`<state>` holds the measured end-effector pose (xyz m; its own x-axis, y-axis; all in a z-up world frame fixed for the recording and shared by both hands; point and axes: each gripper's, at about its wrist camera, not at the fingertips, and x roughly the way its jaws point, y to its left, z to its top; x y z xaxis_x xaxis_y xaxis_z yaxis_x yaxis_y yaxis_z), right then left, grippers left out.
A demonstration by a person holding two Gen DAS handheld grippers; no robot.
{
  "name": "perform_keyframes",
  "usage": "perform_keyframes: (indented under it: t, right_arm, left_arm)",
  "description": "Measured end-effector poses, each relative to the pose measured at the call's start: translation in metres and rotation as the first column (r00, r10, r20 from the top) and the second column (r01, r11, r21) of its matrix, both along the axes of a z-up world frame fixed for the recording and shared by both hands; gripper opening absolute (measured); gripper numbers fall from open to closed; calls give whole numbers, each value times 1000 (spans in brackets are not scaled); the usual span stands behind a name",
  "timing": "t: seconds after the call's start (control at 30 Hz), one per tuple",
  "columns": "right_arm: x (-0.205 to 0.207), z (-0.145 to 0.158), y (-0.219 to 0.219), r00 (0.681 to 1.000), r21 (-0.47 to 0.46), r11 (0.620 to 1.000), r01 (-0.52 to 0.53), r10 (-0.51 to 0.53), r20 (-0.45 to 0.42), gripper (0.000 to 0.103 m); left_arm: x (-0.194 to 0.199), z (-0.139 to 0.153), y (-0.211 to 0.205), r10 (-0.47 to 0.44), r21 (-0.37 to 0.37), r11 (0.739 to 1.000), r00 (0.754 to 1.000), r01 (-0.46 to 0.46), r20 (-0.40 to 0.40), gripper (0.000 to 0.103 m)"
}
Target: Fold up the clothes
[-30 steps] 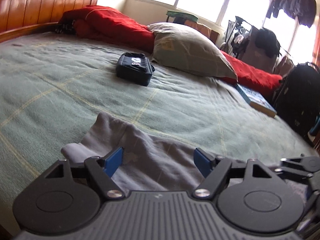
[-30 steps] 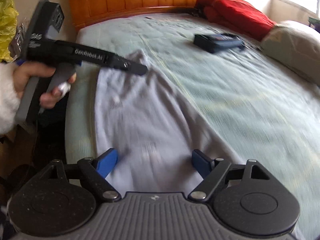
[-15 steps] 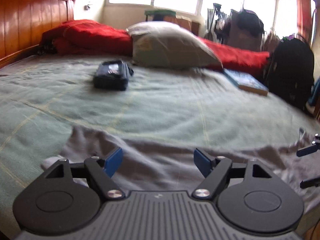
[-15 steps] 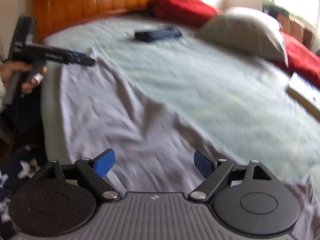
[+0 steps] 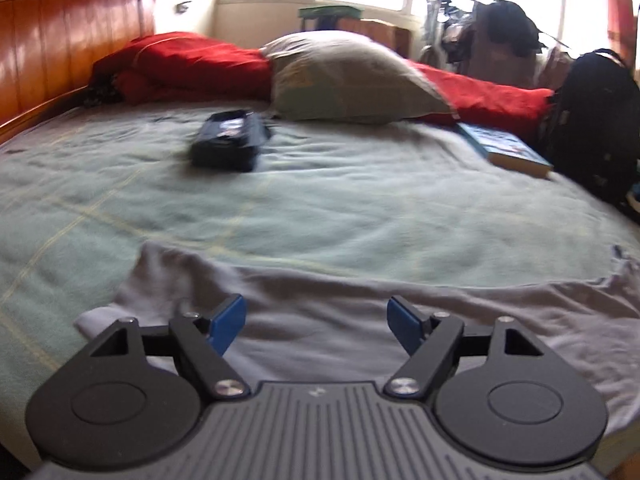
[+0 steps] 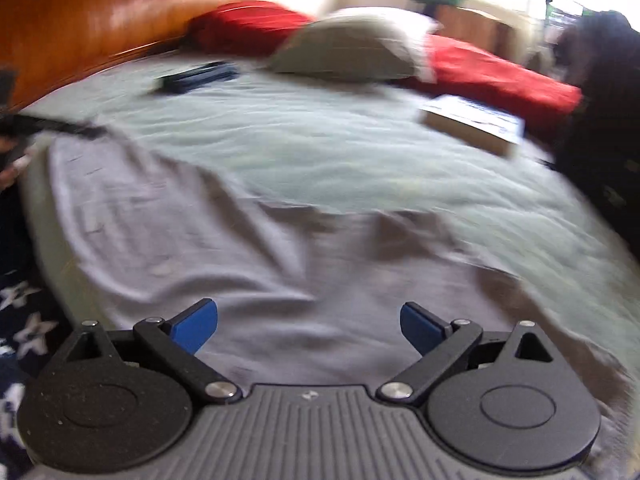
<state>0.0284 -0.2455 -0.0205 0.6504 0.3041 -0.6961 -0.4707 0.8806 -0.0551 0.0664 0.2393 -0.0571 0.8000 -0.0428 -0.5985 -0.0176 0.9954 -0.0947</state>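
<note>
Garment (image 5: pixel 400 312): grey T-shirt, spread along near edge of green bedspread (image 5: pixel 320 208), wrinkled, one sleeve end at far left; flat layout suits folding, no fold visible.

Left gripper (image 5: pixel 316 322): over shirt near sleeve side, jaws apart, nothing between; placement suits pinching left portion.

Right gripper (image 6: pixel 308 326): over shirt body, jaws apart, empty; view motion-blurred.

Dark pouch (image 5: pixel 230 144), pillow (image 5: pixel 352 76), book (image 5: pixel 506 150): well apart from shirt, beyond working area.

Judgement: scene fits spreading before fold, or release after smoothing.
</note>
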Motion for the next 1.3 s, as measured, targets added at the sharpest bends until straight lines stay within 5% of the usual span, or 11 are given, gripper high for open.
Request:
perform_keyframes:
  t: [0.23, 0.4, 0.63, 0.87, 1.1, 1.3]
  right_arm:
    - [-10, -37, -84, 992, -9, 994, 110, -111, -60, 102]
    - [-30, -30, -114, 976, -52, 977, 207, -210, -56, 103]
    - [17, -8, -58, 972, -7, 972, 234, -234, 5, 103]
    - [93, -29, 29, 971, -42, 971, 235, -237, -35, 103]
    - [127, -32, 35, 962, -1, 962, 272, -272, -8, 103]
    - [78, -3, 8, 979, 71, 977, 201, -201, 2, 103]
  left_arm:
    - [5, -21, -1, 65, 52, 997, 997, -63, -44, 80]
    - [10, -11, 3, 134, 53, 990, 988, -131, -75, 78]
    - [8, 15, -60, -72, -38, 997, 996, 69, -60, 81]
    - [16, 10, -145, -302, -99, 951, 948, 293, -98, 82]
    - [37, -12, -151, -223, -57, 975, 964, 217, -147, 83]
    - [29, 13, -165, -288, -83, 957, 949, 279, -128, 82]
